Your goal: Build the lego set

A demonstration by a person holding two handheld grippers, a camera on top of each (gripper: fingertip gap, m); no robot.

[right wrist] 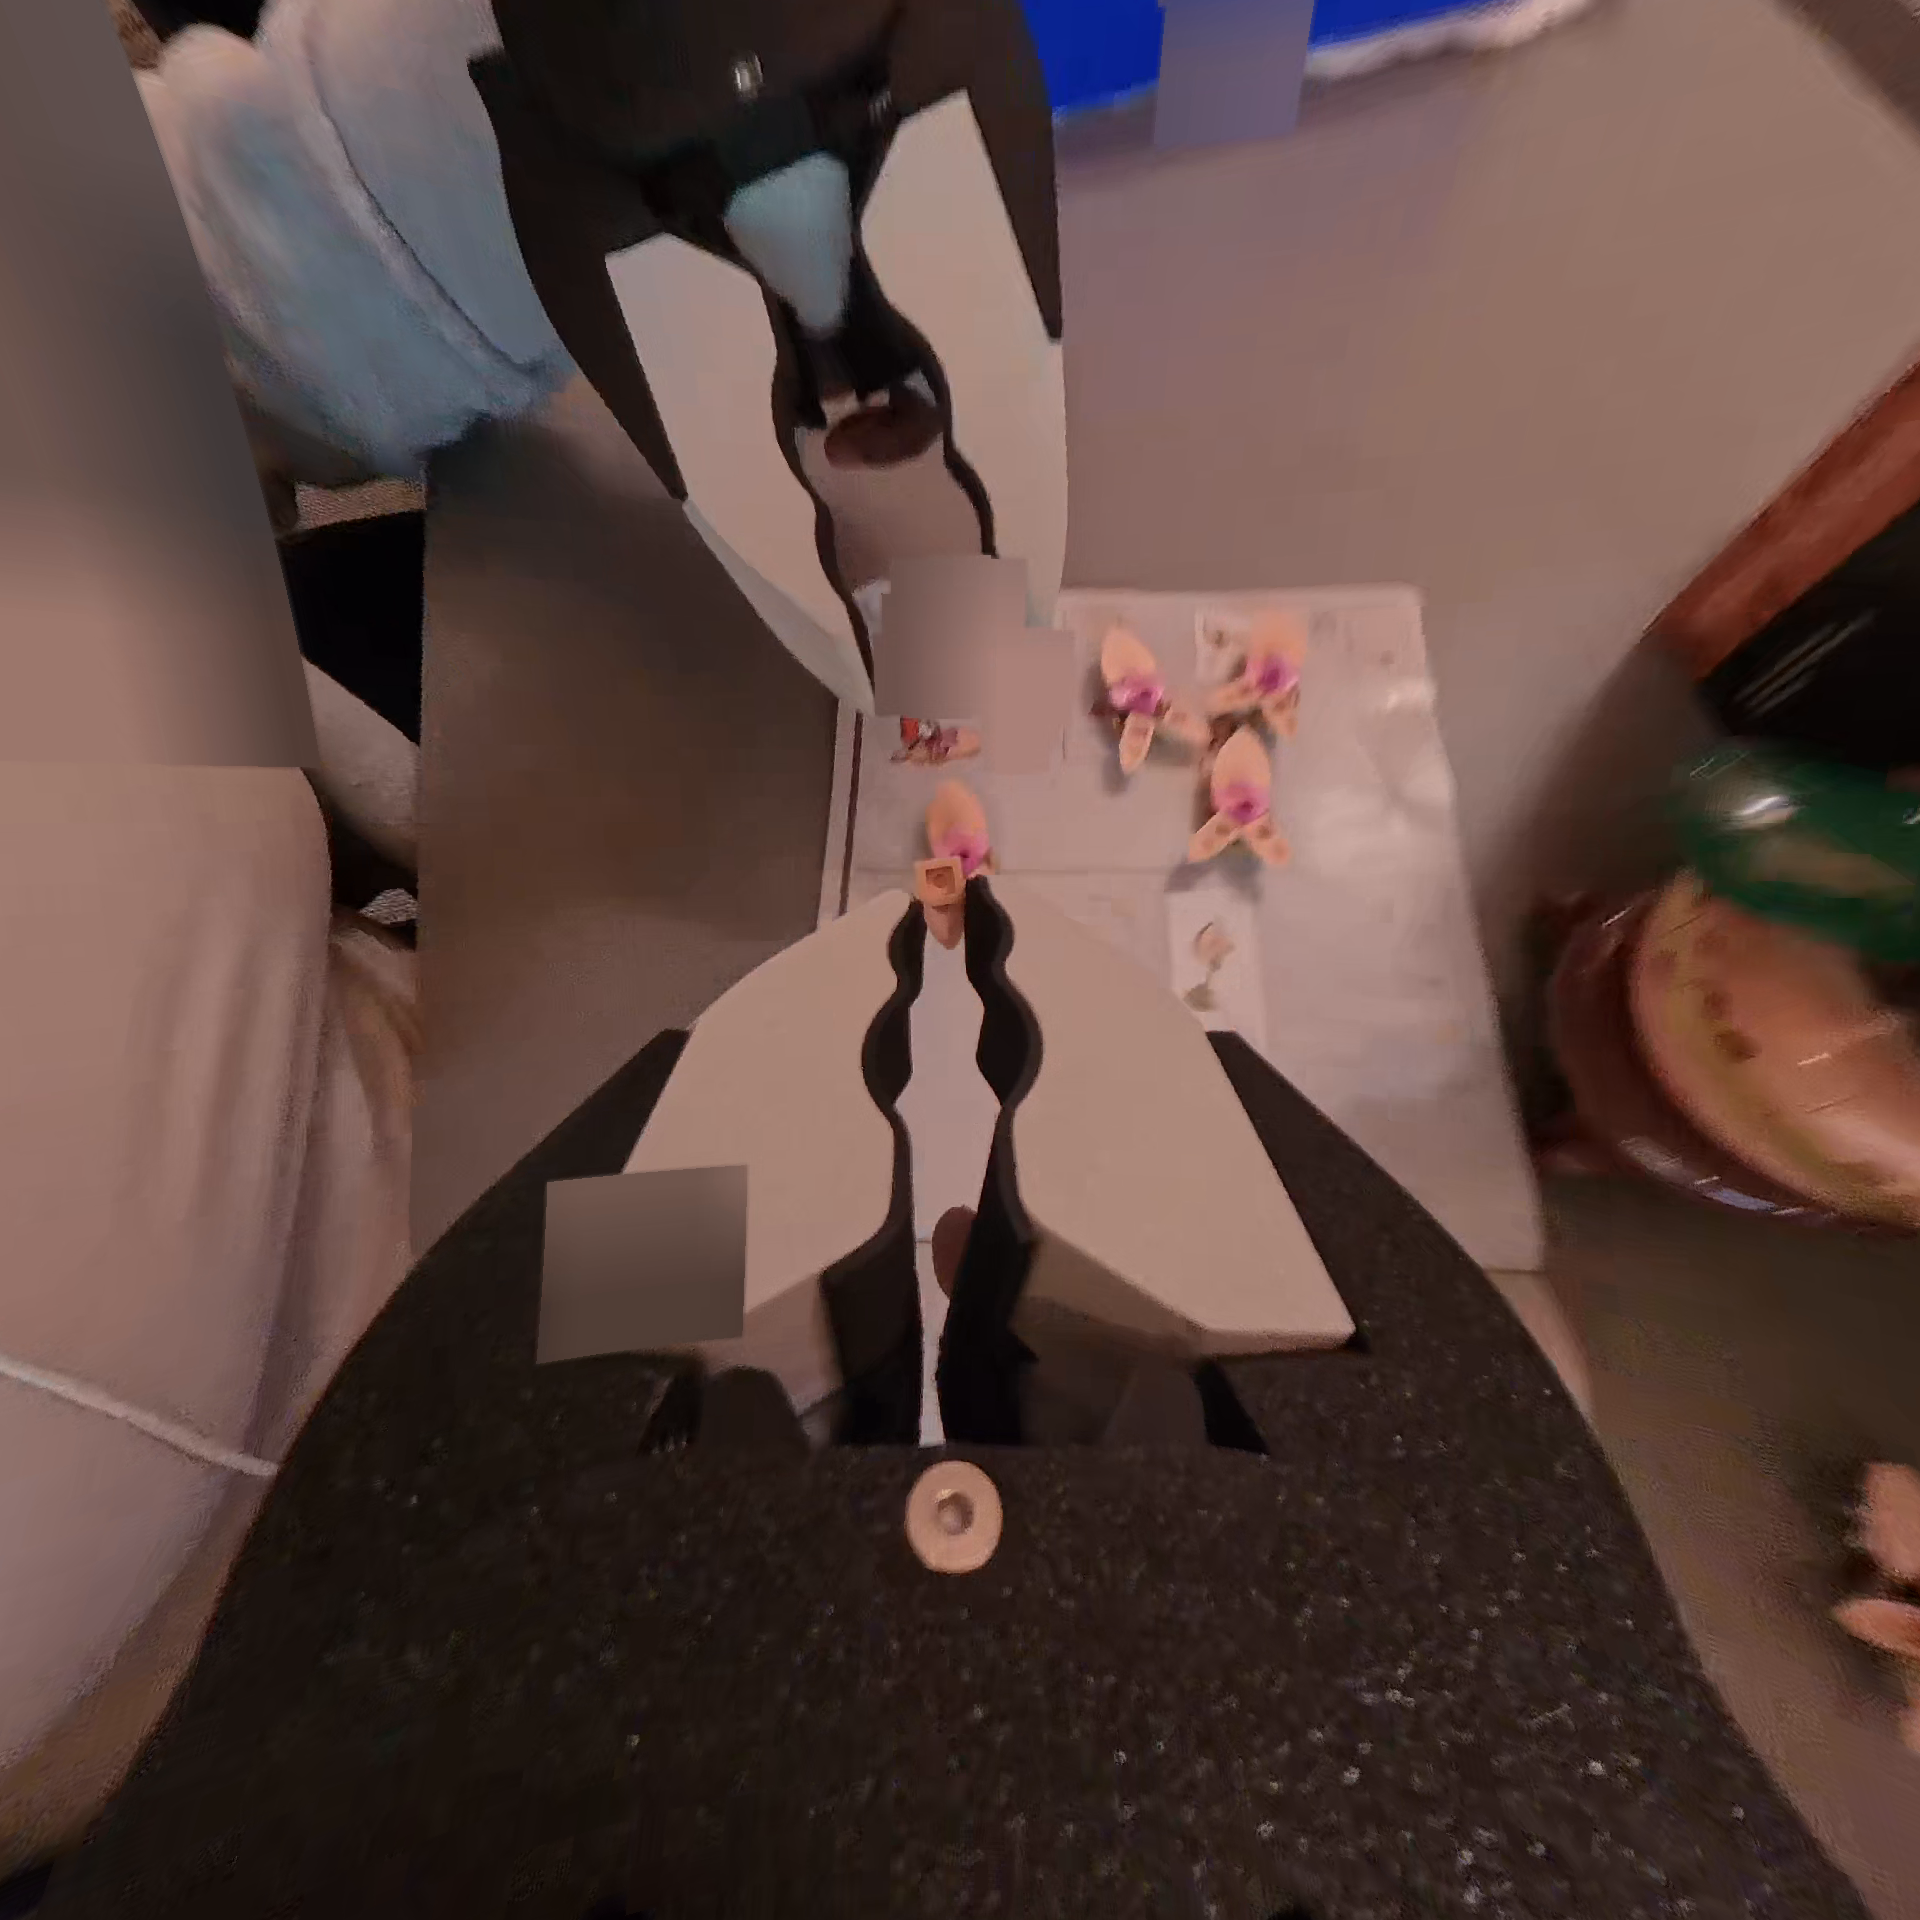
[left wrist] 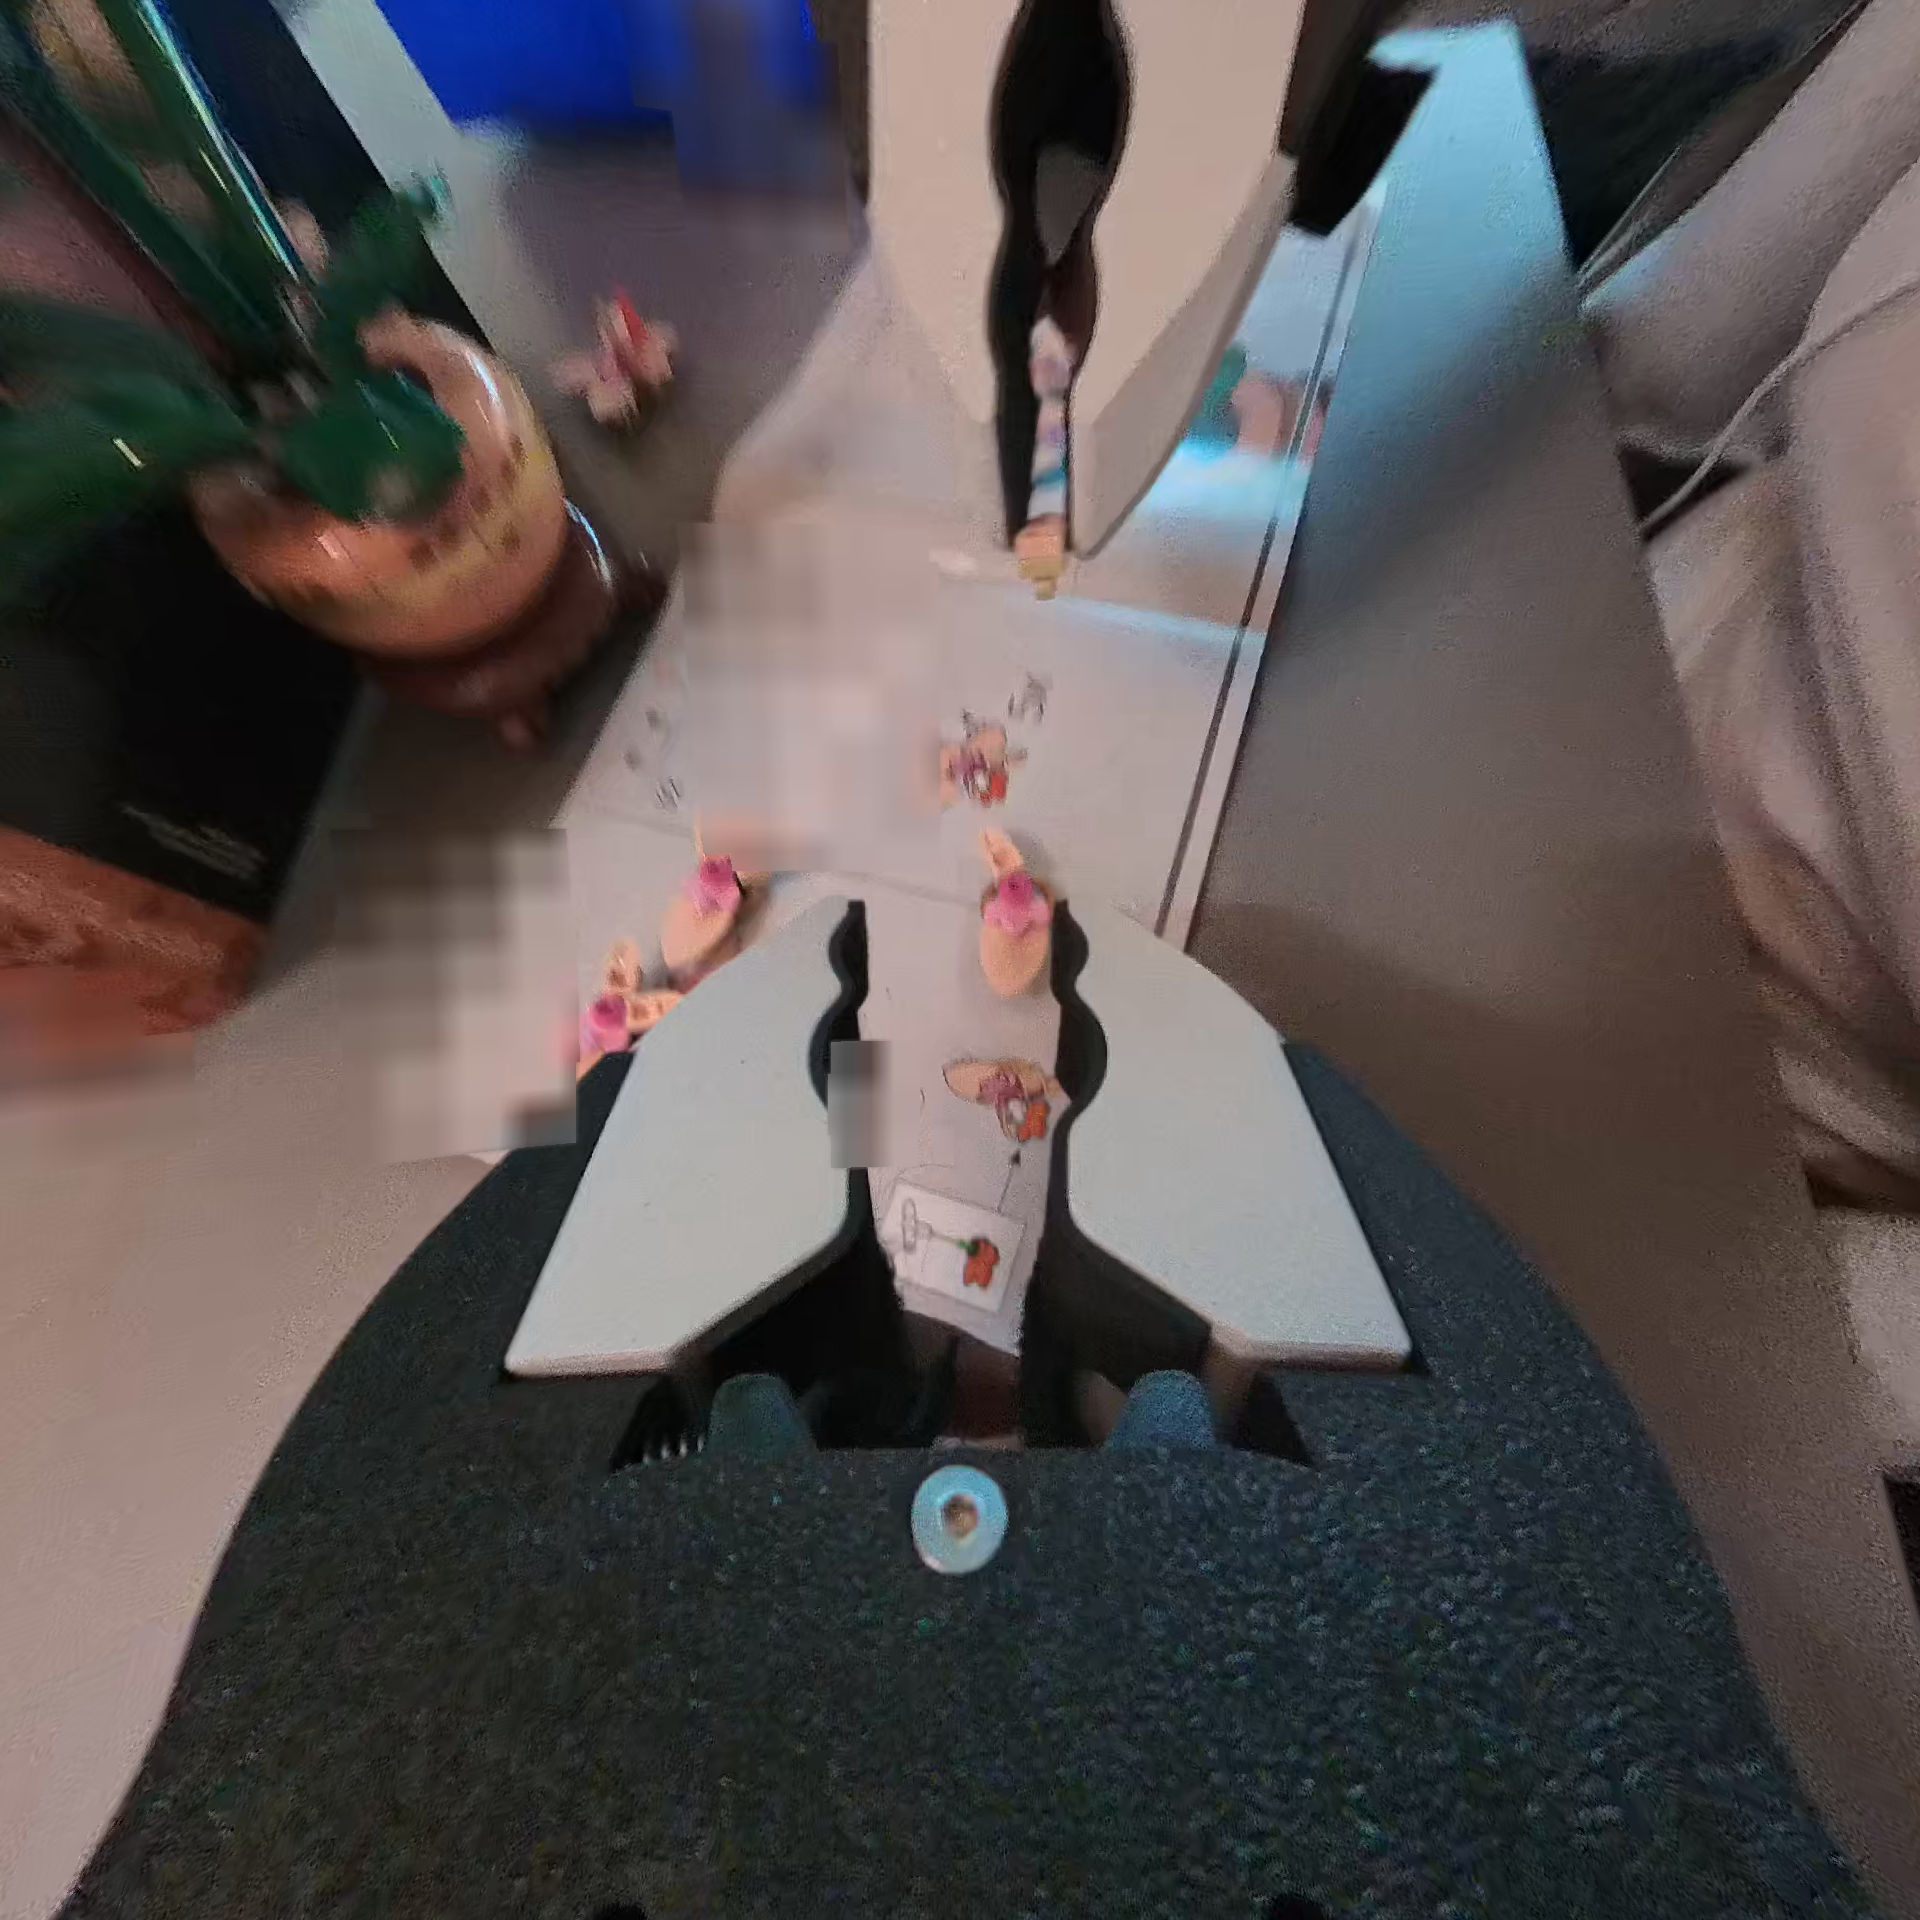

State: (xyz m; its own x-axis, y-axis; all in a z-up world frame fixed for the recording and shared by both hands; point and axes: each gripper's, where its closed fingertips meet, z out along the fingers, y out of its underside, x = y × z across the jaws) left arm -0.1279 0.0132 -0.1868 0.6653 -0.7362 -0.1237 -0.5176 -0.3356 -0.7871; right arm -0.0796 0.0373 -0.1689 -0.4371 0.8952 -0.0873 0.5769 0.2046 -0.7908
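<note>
Place: a home, likely a living room.
Signs: grey carpet (right wrist: 1455, 364), patterned red-brown rug (left wrist: 94, 935), person's pale trousers (left wrist: 1787, 727), potted brick plant (left wrist: 416, 499).

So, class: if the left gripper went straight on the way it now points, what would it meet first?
Probably the open instruction booklet beneath the left gripper, near the loose pink-and-tan flower. Depth is unclear.

We are finding no writing that we can read. The instruction sheet (right wrist: 1340, 831), lying at centre right of the right wrist view, is showing only drawings of flowers. The black box (left wrist: 156, 748) at the left edge of the left wrist view is bearing small, blurred print.
</note>
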